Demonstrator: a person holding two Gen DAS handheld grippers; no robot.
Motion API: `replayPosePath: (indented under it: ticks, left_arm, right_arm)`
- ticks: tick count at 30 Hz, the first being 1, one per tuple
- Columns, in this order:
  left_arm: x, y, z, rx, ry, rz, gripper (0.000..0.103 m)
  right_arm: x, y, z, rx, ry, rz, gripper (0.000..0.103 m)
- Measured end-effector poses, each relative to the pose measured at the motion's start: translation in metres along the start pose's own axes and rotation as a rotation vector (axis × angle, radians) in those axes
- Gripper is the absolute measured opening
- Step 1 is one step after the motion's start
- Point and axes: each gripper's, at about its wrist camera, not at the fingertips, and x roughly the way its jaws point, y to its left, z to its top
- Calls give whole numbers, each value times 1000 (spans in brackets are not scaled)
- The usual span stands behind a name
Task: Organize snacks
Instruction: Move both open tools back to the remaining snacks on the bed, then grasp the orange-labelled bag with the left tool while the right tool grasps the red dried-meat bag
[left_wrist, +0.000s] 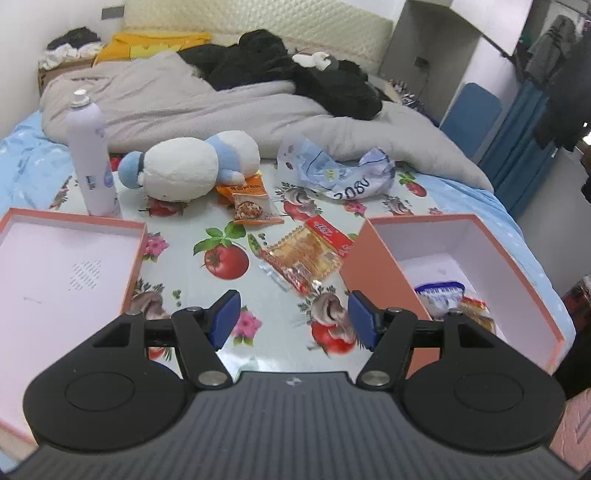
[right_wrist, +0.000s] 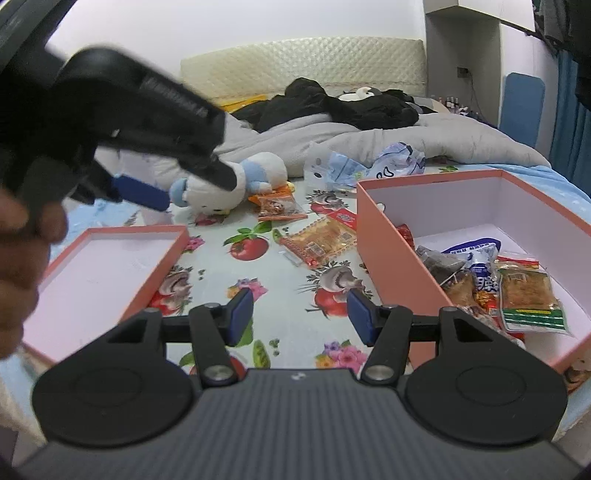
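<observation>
My left gripper (left_wrist: 293, 319) is open with nothing between its blue pads and hangs low over the fruit-print cloth. Just ahead lies a clear packet of orange crackers (left_wrist: 303, 258), with a red packet (left_wrist: 328, 230) tucked at its far end and a small orange snack packet (left_wrist: 251, 208) further back. My right gripper (right_wrist: 300, 319) is open too and holds nothing, close to the left wall of the pink box (right_wrist: 388, 229). Several snack packets (right_wrist: 517, 295) lie inside that box. The cracker packet (right_wrist: 319, 243) lies ahead of the right gripper. The left gripper's blurred fingers (right_wrist: 140, 194) reach in from the upper left.
The pink box lid (left_wrist: 66, 266) lies open side up on the left. A tall white bottle (left_wrist: 92, 155) stands behind it, next to a white and blue plush toy (left_wrist: 192, 166). A crumpled blue-white bag (left_wrist: 340, 173) and a grey quilt (left_wrist: 184, 96) lie further back. A hand (right_wrist: 22, 258) shows at the left edge.
</observation>
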Motion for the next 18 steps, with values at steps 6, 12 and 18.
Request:
replayPosePath:
  ticks: [6, 12, 18]
  left_arm:
    - [53, 7, 40, -38, 45, 13, 79]
    - [109, 22, 70, -57, 62, 31, 79]
    - [178, 56, 92, -172, 127, 30, 79]
  right_arm:
    - [39, 8, 3, -12, -33, -39, 58]
    - [87, 16, 6, -23, -12, -62, 58]
    - [143, 16, 19, -33, 3, -85, 58]
